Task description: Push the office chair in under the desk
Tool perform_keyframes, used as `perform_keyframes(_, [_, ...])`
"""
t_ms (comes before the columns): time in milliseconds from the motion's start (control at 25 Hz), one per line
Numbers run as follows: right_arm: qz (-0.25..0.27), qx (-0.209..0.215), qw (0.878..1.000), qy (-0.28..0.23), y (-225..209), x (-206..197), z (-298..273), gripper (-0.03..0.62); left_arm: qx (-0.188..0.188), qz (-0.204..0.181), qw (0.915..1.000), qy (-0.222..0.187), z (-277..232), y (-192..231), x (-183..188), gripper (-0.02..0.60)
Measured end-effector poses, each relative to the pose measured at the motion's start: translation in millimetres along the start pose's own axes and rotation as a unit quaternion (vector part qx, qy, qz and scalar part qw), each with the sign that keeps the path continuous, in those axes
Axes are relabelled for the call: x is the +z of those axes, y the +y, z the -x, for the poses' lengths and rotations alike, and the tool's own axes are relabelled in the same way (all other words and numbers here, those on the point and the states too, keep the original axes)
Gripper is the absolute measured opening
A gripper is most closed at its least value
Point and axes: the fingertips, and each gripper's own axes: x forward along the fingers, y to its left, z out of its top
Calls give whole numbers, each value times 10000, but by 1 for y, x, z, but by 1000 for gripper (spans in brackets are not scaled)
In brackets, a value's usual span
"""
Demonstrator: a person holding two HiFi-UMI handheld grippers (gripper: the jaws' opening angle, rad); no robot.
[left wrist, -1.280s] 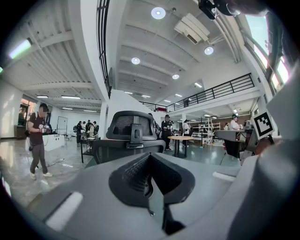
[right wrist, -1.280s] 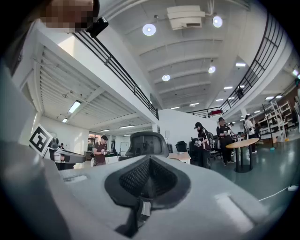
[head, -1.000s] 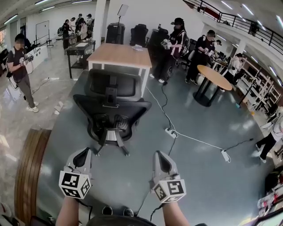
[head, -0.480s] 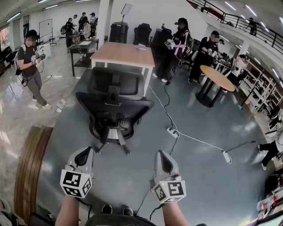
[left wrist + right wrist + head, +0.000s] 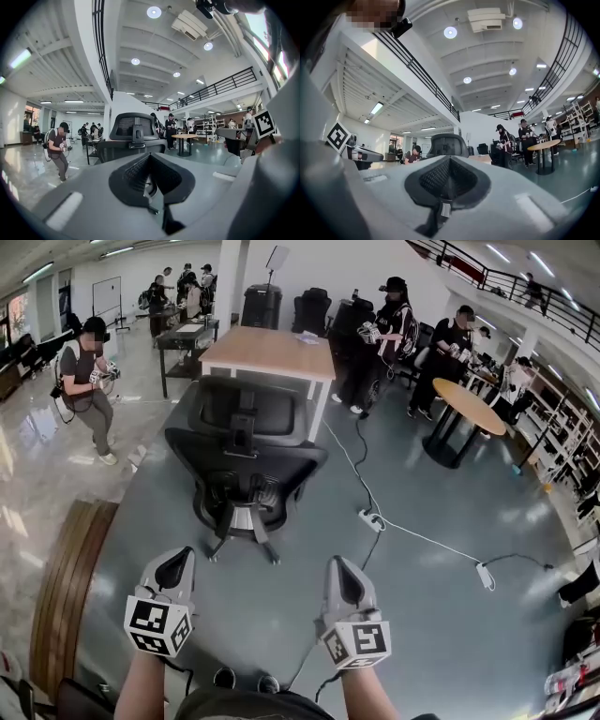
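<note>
A black mesh-backed office chair (image 5: pixel 246 460) stands on the grey floor with its back toward me, in front of a wooden-topped desk (image 5: pixel 272 350) with white legs. My left gripper (image 5: pixel 175 566) and right gripper (image 5: pixel 343 577) hang side by side well short of the chair, both shut and empty, touching nothing. The chair's back (image 5: pixel 134 129) rises beyond the closed jaws in the left gripper view. In the right gripper view the headrest (image 5: pixel 446 144) shows above the closed jaws.
A white power strip (image 5: pixel 371 519) and cables lie on the floor right of the chair, with a second strip (image 5: pixel 485 577) further right. A round wooden table (image 5: pixel 461 407) stands at right. Several people stand around the room. A curved wooden edge (image 5: pixel 66 587) lies at left.
The view has shifted slightly, so the chair and desk sit a little to the right in frame. The person at far left has walked rightward. Both grippers stay shut and still.
</note>
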Motion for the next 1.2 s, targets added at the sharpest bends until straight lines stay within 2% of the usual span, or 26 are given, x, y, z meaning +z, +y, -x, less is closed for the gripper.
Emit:
perform_keyframes(240, [281, 93, 9995, -71, -10, 2, 0, -9, 165, -65, 9998, 25, 1, -9, 0, 18])
perform_keyframes(520, [302, 292, 9991, -33, -16, 0, -7, -9, 436, -53, 9990, -18, 2, -12, 0, 18])
perform_keyframes(600, [322, 229, 9992, 40, -21, -9, -13, -9, 508, -74, 9987, -19, -3, -6, -4, 18])
perform_keyframes(840, [406, -71, 9990, 167, -28, -21, -42, -9, 415, -51, 9991, 85, -38, 24, -9, 18])
perform_keyframes(1200, [408, -236, 9988, 101, -32, -25, -122, -9, 255, -199, 9995, -22, -109, 75, 5, 18])
